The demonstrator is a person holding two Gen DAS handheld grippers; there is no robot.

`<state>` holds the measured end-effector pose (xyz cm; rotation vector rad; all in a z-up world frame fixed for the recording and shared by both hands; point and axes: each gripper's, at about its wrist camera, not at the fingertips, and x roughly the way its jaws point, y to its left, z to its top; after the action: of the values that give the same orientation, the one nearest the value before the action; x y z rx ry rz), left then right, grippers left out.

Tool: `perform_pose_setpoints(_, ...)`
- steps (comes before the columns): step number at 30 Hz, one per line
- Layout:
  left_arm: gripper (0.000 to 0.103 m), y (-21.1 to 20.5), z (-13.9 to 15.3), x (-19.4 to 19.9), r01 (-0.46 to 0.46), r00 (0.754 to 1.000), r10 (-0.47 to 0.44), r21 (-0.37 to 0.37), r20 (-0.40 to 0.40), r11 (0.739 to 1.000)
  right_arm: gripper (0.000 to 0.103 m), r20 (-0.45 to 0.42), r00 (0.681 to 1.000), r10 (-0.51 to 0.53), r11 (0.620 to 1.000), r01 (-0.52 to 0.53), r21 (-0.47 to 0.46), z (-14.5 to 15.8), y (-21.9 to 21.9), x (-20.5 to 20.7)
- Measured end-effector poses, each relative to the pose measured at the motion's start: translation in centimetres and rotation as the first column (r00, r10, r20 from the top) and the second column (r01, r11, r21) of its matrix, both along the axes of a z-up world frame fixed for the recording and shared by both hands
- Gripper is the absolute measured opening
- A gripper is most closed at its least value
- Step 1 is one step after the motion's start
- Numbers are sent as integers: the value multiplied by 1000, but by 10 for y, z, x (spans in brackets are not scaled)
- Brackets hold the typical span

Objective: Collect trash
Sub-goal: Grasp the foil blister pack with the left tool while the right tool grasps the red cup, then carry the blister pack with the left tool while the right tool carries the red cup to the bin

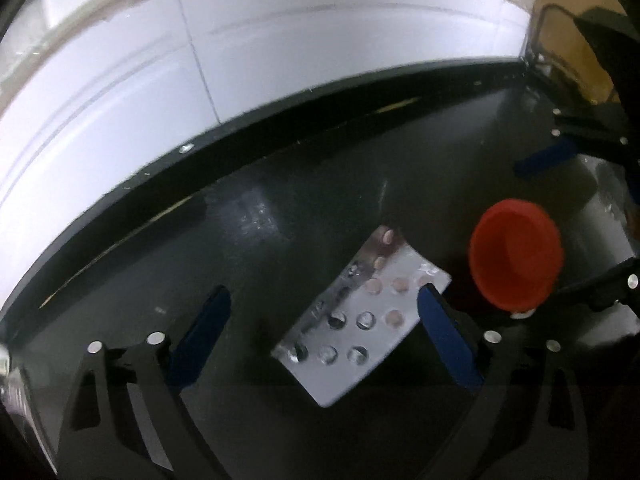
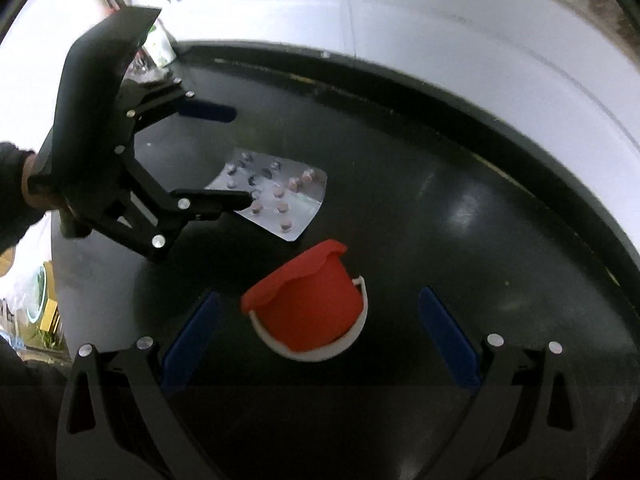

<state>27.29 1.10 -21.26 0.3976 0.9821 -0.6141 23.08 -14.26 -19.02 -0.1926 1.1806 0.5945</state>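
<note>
A silver pill blister pack (image 1: 360, 316) lies flat on the black table (image 1: 280, 216). My left gripper (image 1: 324, 316) is open, its blue fingers either side of the pack; the right finger overlaps the pack's edge. A red cup with a white rim (image 1: 516, 256) lies on its side right of the pack. In the right wrist view the cup (image 2: 308, 308) lies between my open right gripper's (image 2: 316, 328) fingers, untouched. The pack (image 2: 276, 192) is beyond it, with the left gripper (image 2: 236, 156) around it.
The table's far edge (image 1: 240, 136) borders a white tiled floor (image 1: 160, 60). A white wall (image 2: 460, 20) rises beyond the table. Cardboard and clutter (image 1: 576, 52) sit at the table's far right corner. A small bottle (image 2: 160, 44) stands at the far left.
</note>
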Motion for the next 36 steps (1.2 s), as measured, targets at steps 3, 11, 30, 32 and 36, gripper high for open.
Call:
perform_pose_setpoints(3, 78, 0, -12, 8, 33, 999, -33, -13, -34, 999, 94, -6, 999, 35, 999, -35, -10, -8, 7, 6)
perform_pose_setpoints(11, 29, -7, -14, 5, 65, 997, -65, -29, -30, 997, 74, -36, 994, 101, 995, -102, -11, -21, 14, 6)
perform_pose_setpoints(30, 8, 1, 44, -64, -254, 967, 252, -39, -41, 966, 70, 66, 997, 27, 999, -30, 39, 32, -13, -23)
perform_pose_setpoints(32, 8, 2, 53, -76, -288, 957, 286, -42, -38, 957, 70, 86, 996, 26, 999, -30, 42, 42, -16, -30)
perform_pose_setpoints(36, 8, 3, 73, -110, -343, 939, 342, -39, -20, 939, 70, 130, 991, 39, 998, -46, 49, 66, -17, -47)
